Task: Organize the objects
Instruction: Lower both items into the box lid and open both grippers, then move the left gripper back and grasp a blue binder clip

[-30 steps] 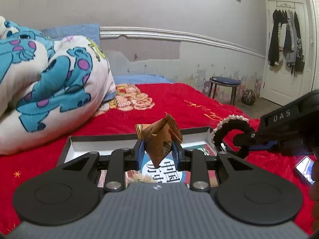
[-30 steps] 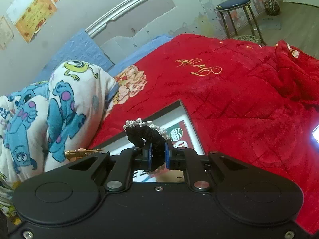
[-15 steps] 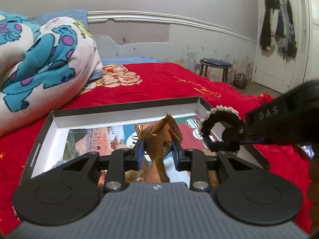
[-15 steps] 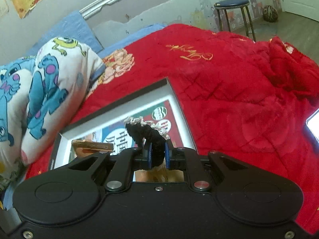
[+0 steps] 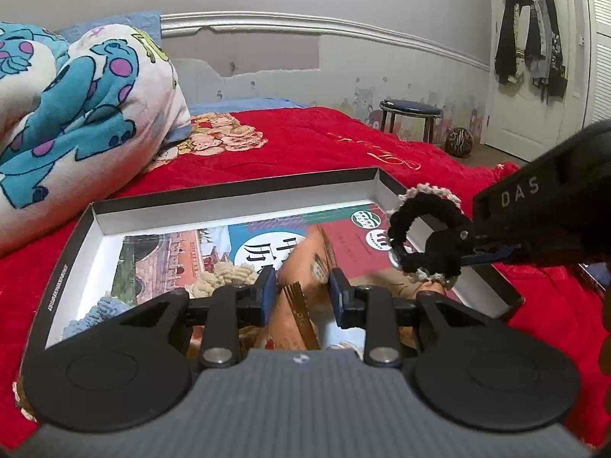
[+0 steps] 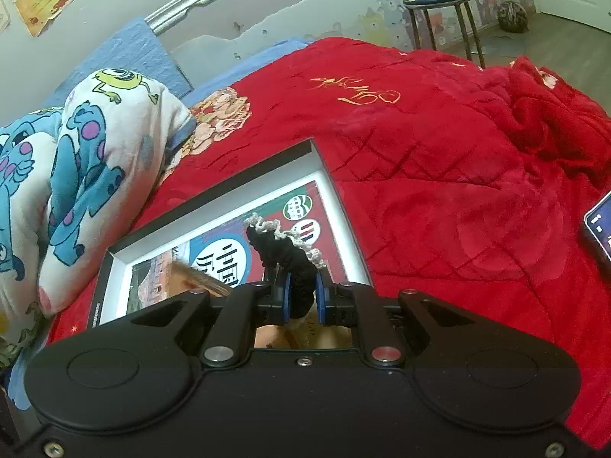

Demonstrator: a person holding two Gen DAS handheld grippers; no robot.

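Observation:
A shallow black-rimmed box (image 5: 233, 194) with a printed picture on its floor lies on the red bed; it also shows in the right wrist view (image 6: 217, 194). My left gripper (image 5: 301, 292) stands low inside the box, its jaws around a brown snack packet (image 5: 301, 267). I cannot tell whether the pads still touch the packet. My right gripper (image 6: 302, 297) is shut on a black crocheted scrunchie with a cream edge (image 6: 284, 248), held over the box's right side; the scrunchie also shows in the left wrist view (image 5: 424, 244). Cream (image 5: 221, 278) and blue (image 5: 95, 313) crocheted pieces lie in the box.
A rolled monster-print blanket (image 5: 72, 107) lies left of the box. A phone (image 6: 599, 225) lies on the red quilt (image 6: 439, 175) at the right. A blue stool (image 5: 410, 116) stands past the bed, and a white door with hanging clothes (image 5: 530, 38) is at the far right.
Both grippers have come down and forward over the box. The brown packet has dropped lower between the left jaws, which look a little wider. The scrunchie stays gripped.

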